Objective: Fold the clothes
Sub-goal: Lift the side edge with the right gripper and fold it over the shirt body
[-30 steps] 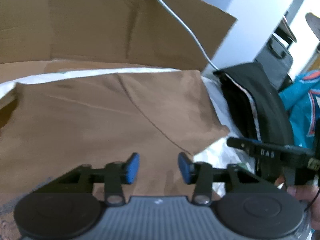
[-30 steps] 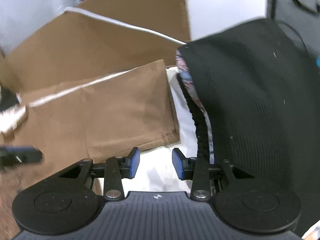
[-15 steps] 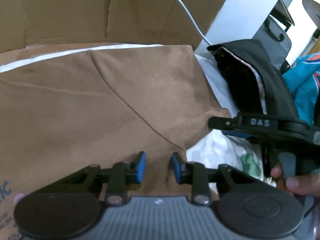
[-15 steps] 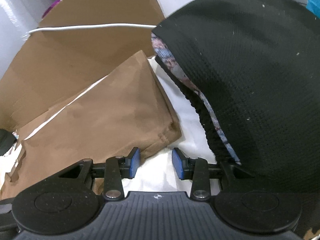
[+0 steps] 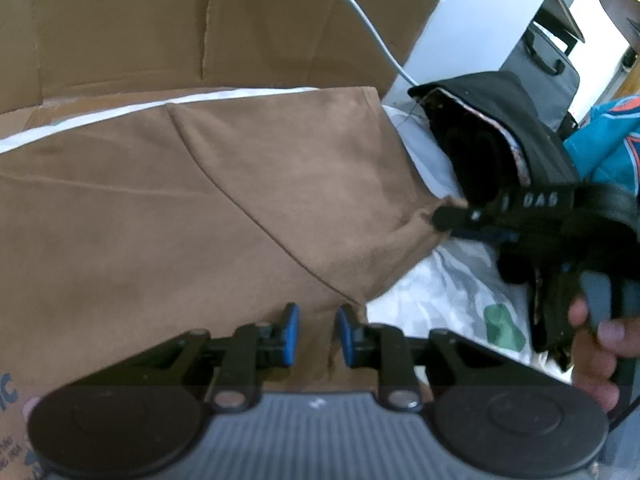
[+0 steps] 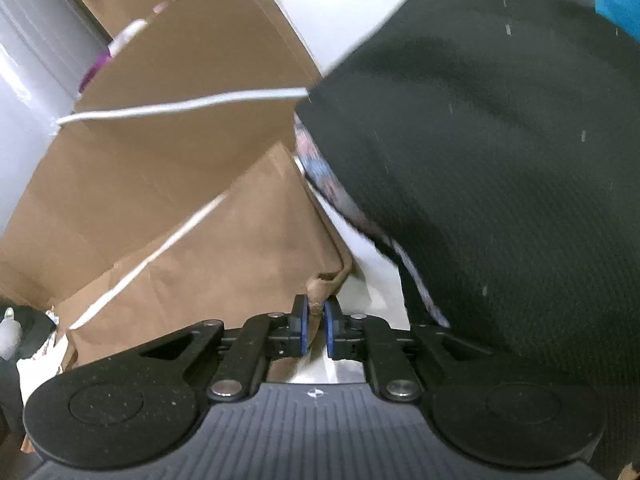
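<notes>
A brown garment [image 5: 200,208] lies spread flat in the left wrist view. My left gripper [image 5: 314,334] hovers over its near edge. Its jaws are closing, with a crease of brown cloth in the narrow gap and the pads not visibly pressing it. In the same view my right gripper [image 5: 444,216] pinches the garment's right corner. In the right wrist view the right gripper [image 6: 316,326] has its jaws closing tight on that corner of the brown garment [image 6: 240,260], and a tuft of cloth sticks up between the blue pads.
A black garment [image 5: 500,120] [image 6: 480,160] is heaped just right of the brown one. Cardboard [image 5: 160,20] stands behind, with a white cable [image 5: 360,20] across it. White plastic [image 5: 440,292] lies underneath. A teal jersey [image 5: 600,140] and a hand [image 5: 600,348] are at the right.
My left gripper came down closer to the cloth and its jaws narrowed. My right gripper rolled, reached the brown garment's corner and closed on it.
</notes>
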A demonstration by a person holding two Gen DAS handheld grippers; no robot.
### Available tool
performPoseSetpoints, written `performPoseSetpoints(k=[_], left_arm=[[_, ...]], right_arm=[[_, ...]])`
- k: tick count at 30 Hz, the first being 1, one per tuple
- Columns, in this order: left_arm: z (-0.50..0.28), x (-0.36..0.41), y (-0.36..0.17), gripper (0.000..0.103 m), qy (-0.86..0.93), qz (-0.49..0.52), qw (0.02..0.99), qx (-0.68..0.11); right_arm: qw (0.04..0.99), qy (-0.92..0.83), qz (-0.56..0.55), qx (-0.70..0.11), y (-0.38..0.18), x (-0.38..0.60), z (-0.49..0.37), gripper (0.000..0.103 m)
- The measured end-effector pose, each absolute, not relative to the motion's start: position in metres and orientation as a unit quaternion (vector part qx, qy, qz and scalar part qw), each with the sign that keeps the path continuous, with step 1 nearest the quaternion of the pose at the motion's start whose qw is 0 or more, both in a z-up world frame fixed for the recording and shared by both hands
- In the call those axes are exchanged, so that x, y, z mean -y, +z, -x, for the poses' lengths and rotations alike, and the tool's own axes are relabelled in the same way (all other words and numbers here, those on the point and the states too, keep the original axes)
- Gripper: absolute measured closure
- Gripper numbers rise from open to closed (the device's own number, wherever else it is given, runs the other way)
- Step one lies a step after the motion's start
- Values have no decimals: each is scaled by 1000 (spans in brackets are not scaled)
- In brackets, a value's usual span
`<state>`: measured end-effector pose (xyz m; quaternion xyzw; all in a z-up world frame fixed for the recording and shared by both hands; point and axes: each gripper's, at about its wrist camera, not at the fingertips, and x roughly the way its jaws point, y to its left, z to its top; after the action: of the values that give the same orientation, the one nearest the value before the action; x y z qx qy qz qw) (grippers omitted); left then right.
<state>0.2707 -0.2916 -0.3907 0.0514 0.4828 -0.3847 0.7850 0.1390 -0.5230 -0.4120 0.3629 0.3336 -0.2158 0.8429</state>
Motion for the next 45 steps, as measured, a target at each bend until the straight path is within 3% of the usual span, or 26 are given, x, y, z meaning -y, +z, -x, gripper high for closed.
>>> performPoseSetpoints(k=[3,8,12,14,15,45], left_arm=[[-270,294,-391,81,-385,-54,785,-482],[-271,295,-392,81,-387,-54,784,-482],[-270,296,-391,90,-393,-55,780,-484],[-269,297,-387,93,-402,-64,777,-481],[-267,298,-385,93,-408,-70,776,-476],[-268,315,-397,96,-420,-76,761,-488]], right_arm=[[834,-210,-378,-343,-422,521,-140,63],[833,-218,-377,-342,-423,518,-153,59],[820,-242,-399,-332,-428,522,-157,66],[811,-256,-412,-328,-429,527,-156,96],[810,-256,-415,-326,-429,529,-155,98],[883,-86,-364,-283,-345,499,-151,100]])
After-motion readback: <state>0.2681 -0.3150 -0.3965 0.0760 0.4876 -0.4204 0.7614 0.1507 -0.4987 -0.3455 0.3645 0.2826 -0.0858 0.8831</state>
